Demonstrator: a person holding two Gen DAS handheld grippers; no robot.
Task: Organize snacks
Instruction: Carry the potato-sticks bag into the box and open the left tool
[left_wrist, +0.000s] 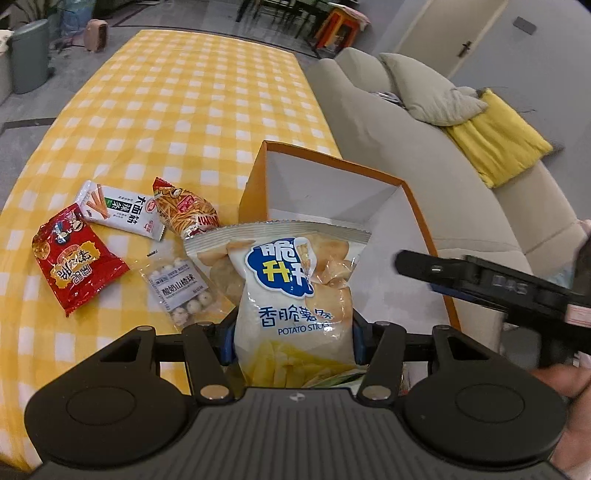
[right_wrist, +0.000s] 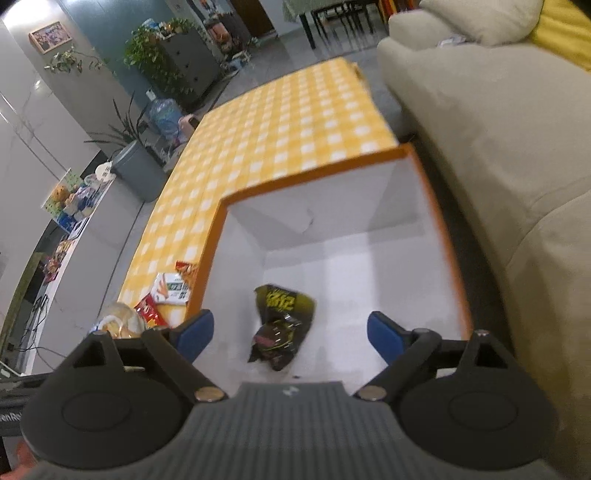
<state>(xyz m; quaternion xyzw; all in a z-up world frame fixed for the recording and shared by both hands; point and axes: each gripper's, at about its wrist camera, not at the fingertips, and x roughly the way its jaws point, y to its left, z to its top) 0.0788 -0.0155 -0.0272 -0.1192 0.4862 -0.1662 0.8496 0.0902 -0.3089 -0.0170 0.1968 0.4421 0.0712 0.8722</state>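
Above the orange-rimmed box (right_wrist: 439, 236), the right claw (right_wrist: 290, 334) was seen spread wide with nothing between its blue pads (right_wrist: 197, 330); a dark crumpled snack packet (right_wrist: 282, 325) lay on the box's white floor directly beneath it, evidently already deposited. Nearer the checked yellow worktop (left_wrist: 177, 110), the left claw (left_wrist: 291, 341) was pinching the lower part of a white potato-stick bag (left_wrist: 291, 280), which was held upright just in front of the box (left_wrist: 428, 229). Four packets were left on the worktop beside the box: a red bag (left_wrist: 74, 258), a white gluten-strip packet (left_wrist: 118, 208), a red-and-orange noodle-snack bag (left_wrist: 184, 210) and a clear bag of white hawthorn balls (left_wrist: 181, 288).

The step in hand was judged to be the loading of the box, one packet in and the potato sticks next. The next move would call for the bag to be carried over the near rim, the right claw cleared from the opening, and the grip released only once the bag was well inside.
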